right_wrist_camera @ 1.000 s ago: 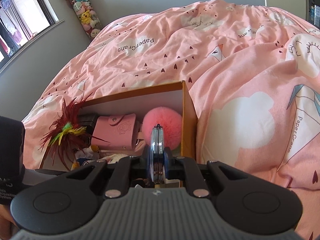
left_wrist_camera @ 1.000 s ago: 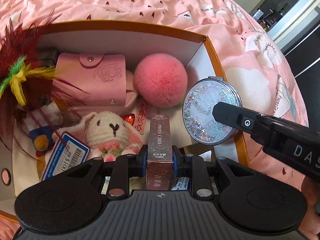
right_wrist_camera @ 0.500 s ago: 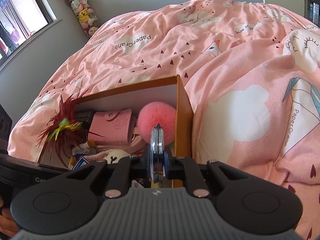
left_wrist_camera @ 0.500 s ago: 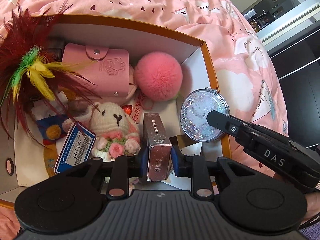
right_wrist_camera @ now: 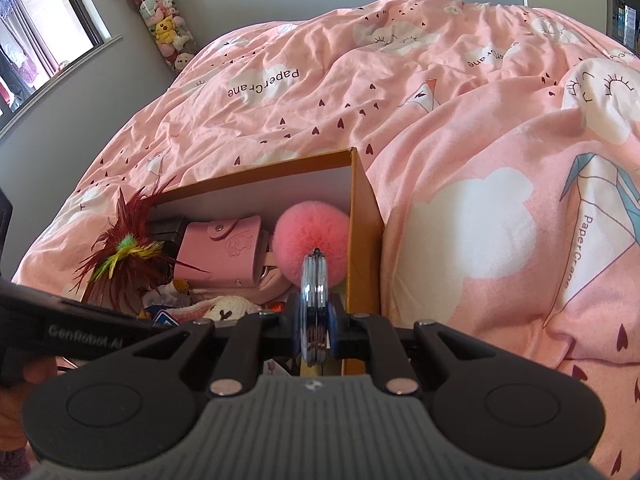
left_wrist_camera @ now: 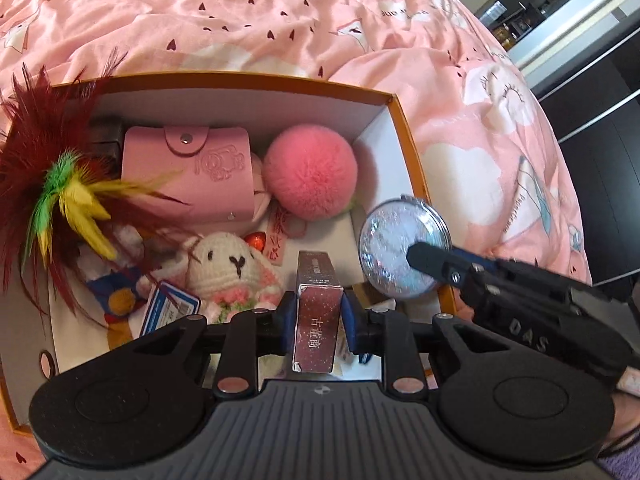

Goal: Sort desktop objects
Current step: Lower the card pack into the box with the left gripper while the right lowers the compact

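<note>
An orange box (left_wrist_camera: 404, 128) with white inside walls lies on the bed and holds several items. My left gripper (left_wrist_camera: 318, 314) is shut on a dark red card box (left_wrist_camera: 316, 320) and holds it over the box's near side. My right gripper (right_wrist_camera: 314, 330) is shut on a round glitter compact (right_wrist_camera: 314, 304), seen edge-on; in the left wrist view the compact (left_wrist_camera: 394, 246) hangs at the box's right wall (left_wrist_camera: 420, 184), with one right finger (left_wrist_camera: 440, 260) across its face.
Inside the box lie a pink card wallet (left_wrist_camera: 188, 176), a pink pompom (left_wrist_camera: 310, 176), a crochet bunny (left_wrist_camera: 230, 268), a red feather toy (left_wrist_camera: 52, 184) and a price tag (left_wrist_camera: 170, 308). A pink duvet (right_wrist_camera: 460, 120) surrounds the box.
Both grippers have risen and drawn back from the box with their items still held. The box's contents look smaller and farther away; more duvet shows beyond the box.
</note>
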A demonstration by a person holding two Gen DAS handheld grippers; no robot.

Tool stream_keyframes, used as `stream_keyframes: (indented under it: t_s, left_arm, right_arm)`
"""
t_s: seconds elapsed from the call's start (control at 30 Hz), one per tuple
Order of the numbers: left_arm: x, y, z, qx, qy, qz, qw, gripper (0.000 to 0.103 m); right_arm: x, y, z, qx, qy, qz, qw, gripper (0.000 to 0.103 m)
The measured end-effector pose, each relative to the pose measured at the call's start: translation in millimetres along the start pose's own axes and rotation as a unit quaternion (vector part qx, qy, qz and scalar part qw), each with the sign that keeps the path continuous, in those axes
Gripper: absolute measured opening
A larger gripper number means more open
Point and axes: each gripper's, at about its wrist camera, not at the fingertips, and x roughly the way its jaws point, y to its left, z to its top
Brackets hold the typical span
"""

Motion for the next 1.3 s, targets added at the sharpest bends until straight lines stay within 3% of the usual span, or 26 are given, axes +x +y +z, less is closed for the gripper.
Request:
stream_keyframes:
  t_s: [0.2, 0.37, 0.47, 0.57, 0.8, 0.9, 1.0, 1.3]
  left_arm:
    - [14.8, 4.5, -4.5, -0.018, 0.012, -0.008, 0.9997, 0.027]
    - [16.2, 8.0, -7.4, -0.04, -0.012, -0.014, 0.999, 0.036]
    - [10.0, 8.1, -5.0, -0.048, -0.032, -0.02, 0.9981, 0.051]
    - [4.8, 6.3, -0.2, -0.052, -0.046, -0.026, 0.9973, 0.056]
    - [21.6, 1.9, 1.8, -0.043, -0.028, 0.027, 0.9983, 0.057]
    - [28.0, 5.2, 1.4, -0.059, -0.021, 0.0, 0.998, 0.053]
    - [30.8, 0.3, 2.2, -0.048, -0.017, 0.0, 0.9987, 0.035]
    - [16.0, -7.4, -0.7, -0.006, 0.004, 0.005, 1.0, 0.027]
  right_arm:
    - [2.2, -0.9, -0.5, 0.0, 0.004, -0.002, 1.0, 0.014]
    - [4.0, -2.4, 0.1, 0.0, 0.005, -0.003, 1.0, 0.014]
    - [4.4, -0.6, -0.1, -0.01, 0.004, -0.007, 1.0, 0.014]
    - [6.1, 0.6, -0.5, -0.015, 0.006, -0.009, 1.0, 0.014]
    - [3.4, 1.1, -1.4, -0.019, 0.003, -0.011, 1.0, 0.014]
    - [3.5, 1.3, -1.5, -0.018, 0.003, -0.011, 1.0, 0.014]
    - [3.1, 1.7, -2.1, -0.018, 0.003, -0.012, 1.0, 0.014]
    - [4.0, 2.6, 4.1, -0.031, 0.001, -0.005, 1.0, 0.014]
